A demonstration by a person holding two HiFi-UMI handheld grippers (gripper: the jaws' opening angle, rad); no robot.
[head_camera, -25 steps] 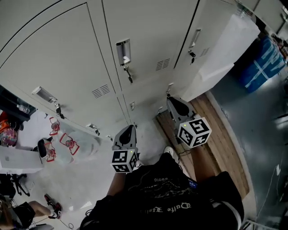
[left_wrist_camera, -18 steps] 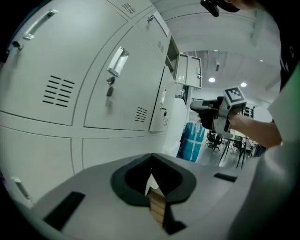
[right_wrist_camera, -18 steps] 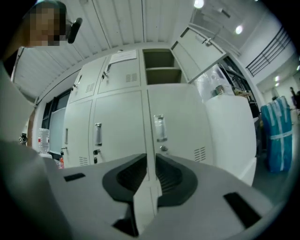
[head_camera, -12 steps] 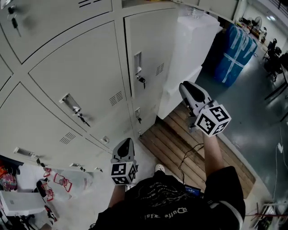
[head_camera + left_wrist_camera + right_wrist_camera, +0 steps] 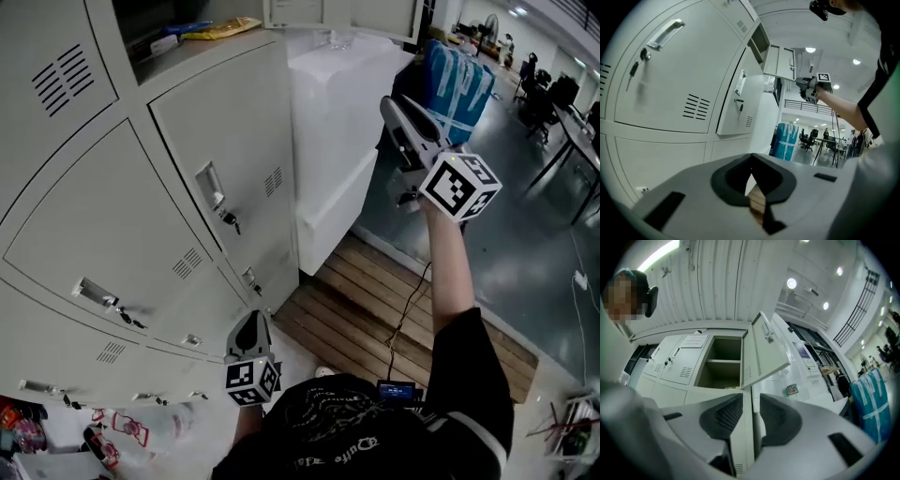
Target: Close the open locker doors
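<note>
**Reaching up toward the swung-out top door**

Lowest and nearest the body, the grey plastic left gripper (image 5: 251,321) is held beside the closed pale grey lower lockers (image 5: 225,159). Its jaws are brought together, with nothing between them. It is judged to be well out of the coming move.

Higher and farther out, the grey plastic right gripper (image 5: 389,103) is raised at arm's length and pointed upward. Its jaws have just been opening and are now parted to a moderate gap. Nothing is gripped, and only distant locker metal is seen through the gap.

Ahead of and above those jaws, a little to their right, the pale grey sheet-metal locker door (image 5: 764,352) is found swung out from the top row. It is seen at a steep angle. Its hinge line is upright and set along the right side of the open rectangular compartment (image 5: 719,359). The free edge is turned outward, toward the gripper, and the compartment is exposed beyond it, to the left in the right gripper view.

The right gripper is thus by far the nearer of the two. The closing is judged to depend on the door being met near its free edge and pushed leftward and inward, toward the locker face. Contact is not yet made.
</note>
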